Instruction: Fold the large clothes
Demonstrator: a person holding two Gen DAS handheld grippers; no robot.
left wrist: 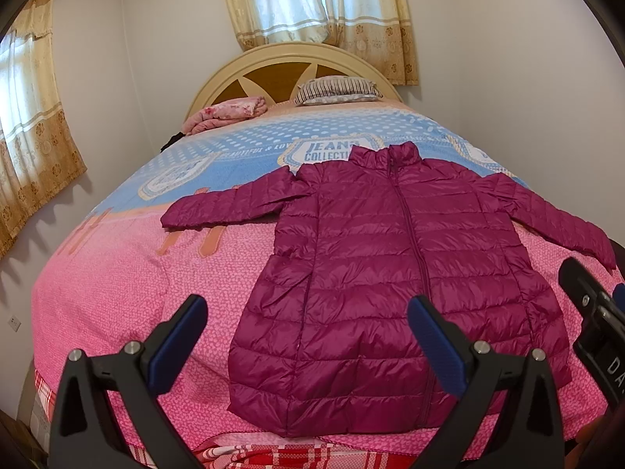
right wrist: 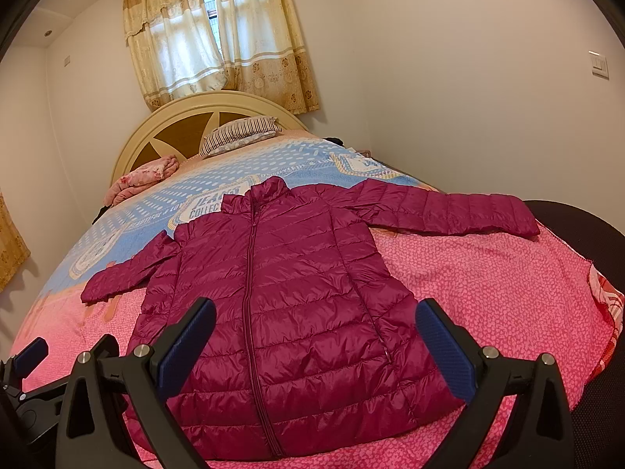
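Observation:
A magenta quilted puffer jacket lies flat and zipped on the bed, collar toward the headboard, both sleeves spread out sideways. It also shows in the right wrist view. My left gripper is open and empty, held above the jacket's hem at its left side. My right gripper is open and empty, held above the lower part of the jacket. The right gripper's body shows at the right edge of the left wrist view, and the left gripper's at the lower left of the right wrist view.
The bed has a pink and blue cover and a cream headboard. A striped pillow and a folded pink blanket lie at the head. A dark round object stands beside the bed's right. Walls and curtained windows surround the bed.

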